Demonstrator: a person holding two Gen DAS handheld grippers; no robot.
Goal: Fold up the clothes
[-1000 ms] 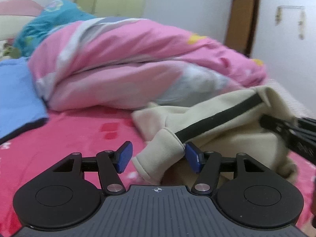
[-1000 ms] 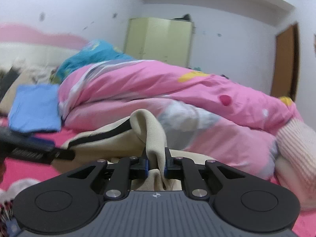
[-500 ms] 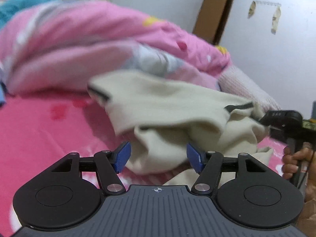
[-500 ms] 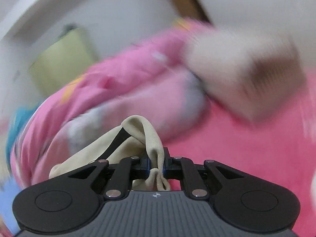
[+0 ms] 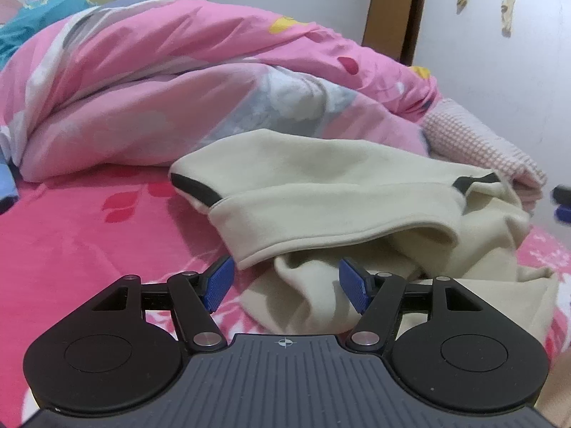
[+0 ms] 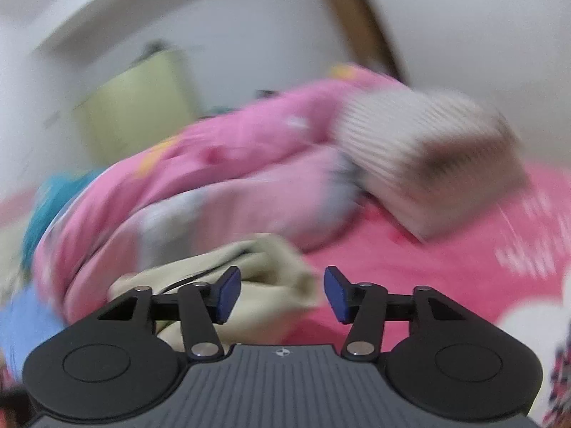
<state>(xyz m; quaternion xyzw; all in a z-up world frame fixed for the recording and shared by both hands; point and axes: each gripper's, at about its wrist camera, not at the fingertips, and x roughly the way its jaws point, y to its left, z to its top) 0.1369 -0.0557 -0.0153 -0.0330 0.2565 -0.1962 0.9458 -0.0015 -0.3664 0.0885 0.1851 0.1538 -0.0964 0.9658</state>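
left claw (image 5: 285, 281) apart, garment (image 5: 321, 192) hem just ahead, long axis left-right | right claw (image 6: 282, 294) apart, at garment's right end | left nearer

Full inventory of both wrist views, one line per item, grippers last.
Cream garment: 1, beige with black trim, crumpled on the bedsheet ahead of both grippers.
Bedsheet: 1, hot pink floral, under everything.
Duvet: 1, pink patterned, heaped behind the garment.
Knit item: 1, pale pink waffle texture, right of the duvet.
Teal fabric: 1, far left behind the duvet.
Blue cloth: 1, left edge.
Wardrobe: 1, pale yellow, against the wall.
Door: 1, brown, back right.
Left gripper: open, empty.
Right gripper: open, empty.
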